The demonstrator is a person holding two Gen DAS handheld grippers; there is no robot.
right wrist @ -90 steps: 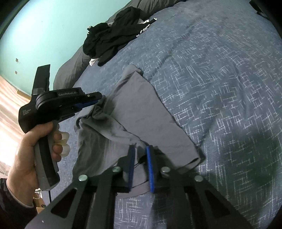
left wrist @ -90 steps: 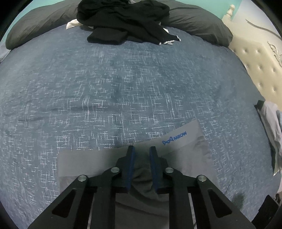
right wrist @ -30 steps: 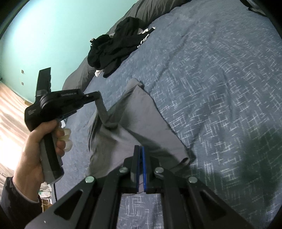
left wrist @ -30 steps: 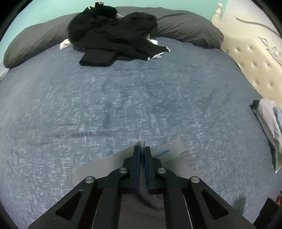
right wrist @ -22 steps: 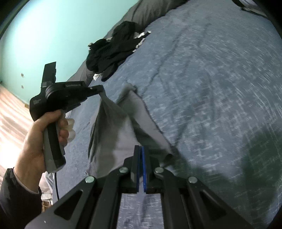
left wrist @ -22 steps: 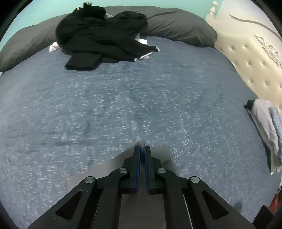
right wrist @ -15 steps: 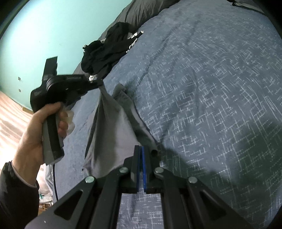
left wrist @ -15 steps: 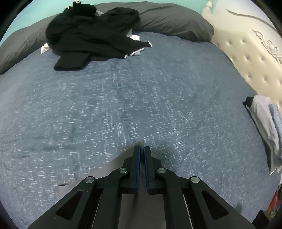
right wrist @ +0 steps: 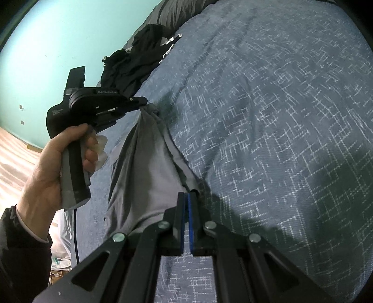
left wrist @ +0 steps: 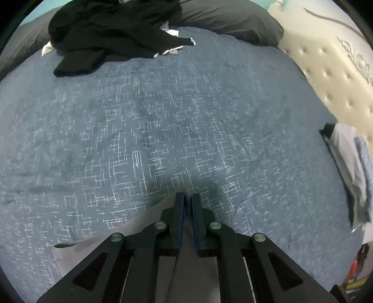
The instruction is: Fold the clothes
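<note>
A grey garment (right wrist: 149, 172) hangs stretched between my two grippers above the blue patterned bedspread (right wrist: 279, 116). My right gripper (right wrist: 187, 198) is shut on one corner of it. My left gripper (right wrist: 143, 102), held in a hand, is shut on the other corner further off. In the left wrist view the left gripper (left wrist: 188, 199) is shut with grey cloth (left wrist: 144, 223) trailing under and behind its fingers. The lower part of the garment droops toward the bed's near edge.
A heap of black clothes (left wrist: 112, 30) lies at the far side of the bed against dark grey pillows (left wrist: 228, 21). A stack of folded pale clothes (left wrist: 349, 170) sits at the right by the cream tufted headboard (left wrist: 338, 70). A teal wall (right wrist: 58, 35) and wooden floor are at the left.
Both grippers closed on the grey garment and lifted it off the bed. It now hangs taut between them, and both have moved forward over the bedspread.
</note>
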